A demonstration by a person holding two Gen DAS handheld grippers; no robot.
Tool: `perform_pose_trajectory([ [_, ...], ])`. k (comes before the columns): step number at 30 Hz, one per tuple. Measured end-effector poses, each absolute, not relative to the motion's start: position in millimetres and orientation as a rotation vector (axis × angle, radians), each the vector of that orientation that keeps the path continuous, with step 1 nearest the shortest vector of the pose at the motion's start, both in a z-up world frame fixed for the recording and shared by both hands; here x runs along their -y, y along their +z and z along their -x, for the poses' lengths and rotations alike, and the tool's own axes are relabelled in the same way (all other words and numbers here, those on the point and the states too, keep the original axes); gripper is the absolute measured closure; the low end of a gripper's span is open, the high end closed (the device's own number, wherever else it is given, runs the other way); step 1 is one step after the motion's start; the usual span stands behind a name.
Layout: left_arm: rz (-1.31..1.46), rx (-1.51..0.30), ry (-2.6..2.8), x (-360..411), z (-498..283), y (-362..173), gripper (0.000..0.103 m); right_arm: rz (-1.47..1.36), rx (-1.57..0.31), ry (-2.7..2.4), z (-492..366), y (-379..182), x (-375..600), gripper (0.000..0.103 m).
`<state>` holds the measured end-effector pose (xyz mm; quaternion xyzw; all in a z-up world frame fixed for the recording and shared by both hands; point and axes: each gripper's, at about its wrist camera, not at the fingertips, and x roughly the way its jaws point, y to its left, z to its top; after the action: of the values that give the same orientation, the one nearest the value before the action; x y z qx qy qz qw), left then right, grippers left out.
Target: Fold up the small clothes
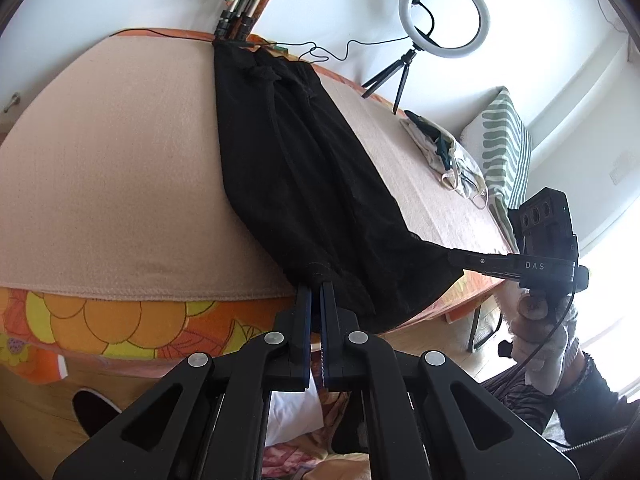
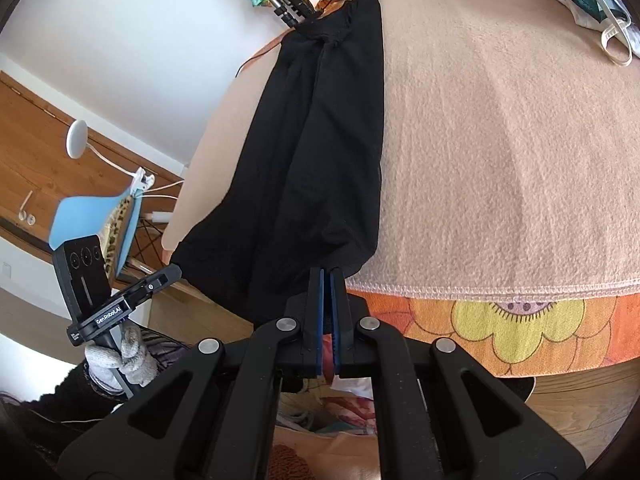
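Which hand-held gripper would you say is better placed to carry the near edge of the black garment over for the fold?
Neither clearly: the left hand-held gripper and right hand-held gripper each pinch a near corner of the black garment at the table edge, so both should probably lift together.

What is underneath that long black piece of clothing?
The black garment lies on a beige blanket, which covers an orange flowered cloth showing at the near edge. Whatever sits directly beneath the garment is covered.

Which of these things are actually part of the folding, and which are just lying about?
In use: long black fabric garment, left gripper, right gripper, beige fleece blanket.

Lying about: white ring light on tripod, pile of pale clothes, green-striped cushion.
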<state>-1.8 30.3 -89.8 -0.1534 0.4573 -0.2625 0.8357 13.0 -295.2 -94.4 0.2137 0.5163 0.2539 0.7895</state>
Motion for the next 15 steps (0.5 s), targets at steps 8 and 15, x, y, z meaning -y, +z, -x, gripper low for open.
perform_pose_trajectory([
  [8,0.345,-0.909,-0.536,-31.7,-43.5,-68.2,0.101,-0.49,-1.055,0.539,-57.2,-70.8,289.7,0.099],
  [15,0.363,-0.888,-0.49,-33.2,-96.9,-66.2,0.101,-0.561,-1.043,0.497,-110.6,-77.4,287.9,0.099],
])
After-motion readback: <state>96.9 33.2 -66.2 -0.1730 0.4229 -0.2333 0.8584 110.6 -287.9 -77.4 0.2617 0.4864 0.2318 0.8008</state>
